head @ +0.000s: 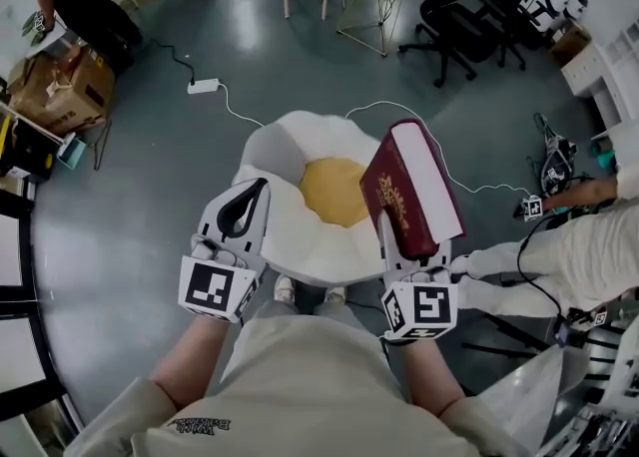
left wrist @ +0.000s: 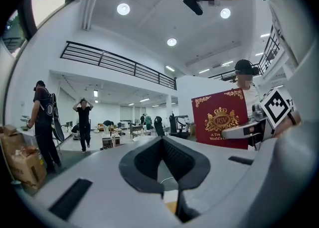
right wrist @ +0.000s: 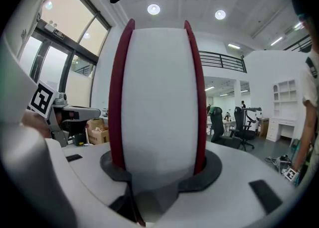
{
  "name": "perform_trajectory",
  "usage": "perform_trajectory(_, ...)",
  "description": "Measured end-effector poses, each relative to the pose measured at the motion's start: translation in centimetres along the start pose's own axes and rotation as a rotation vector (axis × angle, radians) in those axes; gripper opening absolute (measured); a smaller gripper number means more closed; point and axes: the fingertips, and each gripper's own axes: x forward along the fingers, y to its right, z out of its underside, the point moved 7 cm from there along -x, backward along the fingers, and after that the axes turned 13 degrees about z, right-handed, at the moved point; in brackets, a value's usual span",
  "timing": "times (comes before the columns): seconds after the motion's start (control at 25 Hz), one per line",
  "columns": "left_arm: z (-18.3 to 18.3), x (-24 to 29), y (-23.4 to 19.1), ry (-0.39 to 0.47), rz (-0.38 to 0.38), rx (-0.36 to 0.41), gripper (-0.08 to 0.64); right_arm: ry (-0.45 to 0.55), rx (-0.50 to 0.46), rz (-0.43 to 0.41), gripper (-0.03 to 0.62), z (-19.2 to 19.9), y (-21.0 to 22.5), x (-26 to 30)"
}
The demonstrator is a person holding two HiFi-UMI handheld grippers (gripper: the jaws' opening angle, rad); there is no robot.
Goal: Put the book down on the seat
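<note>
The book (head: 409, 186) stood on end in the right gripper (head: 407, 250), spine and red cover towards the person's left, probably so it could be tipped flat once it was over the cushion. The fingers (right wrist: 112, 165) were clamped on its lower edge, with the white page block between them. It hung just above the right side of the white seat (head: 280, 146), not yet on the yellow cushion (head: 334, 191). The right hand reached forward, pointing slightly downward. The left gripper (head: 255, 196) was held level beside it over the seat's left rim, fingers (left wrist: 139, 165) closed tip to tip on nothing, apparently kept out of the way.
</note>
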Motion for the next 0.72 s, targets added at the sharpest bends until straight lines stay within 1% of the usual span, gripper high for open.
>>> perform_trajectory(0.2, 0.7, 1.4, 0.0, 0.000, -0.024, -0.020, 0.002, -0.029, 0.004, -0.010, 0.204, 0.9, 1.0, 1.0)
perform_trajectory(0.4, 2.4, 3.5, -1.0, -0.024, -0.031, -0.028, 0.003, -0.067, -0.009, -0.029, 0.204, 2.2, 1.2, 3.6)
perform_trajectory(0.56, 5.1, 5.5, -2.4, -0.039, -0.037, -0.052, 0.002, -0.112, -0.021, -0.054, 0.204, 4.4, 0.9, 7.1)
perform_trajectory(0.72, 8.7, 7.6, -4.5, -0.049, -0.045, -0.051, 0.002, -0.151, -0.032, -0.079, 0.204, 7.6, 0.2, 11.8)
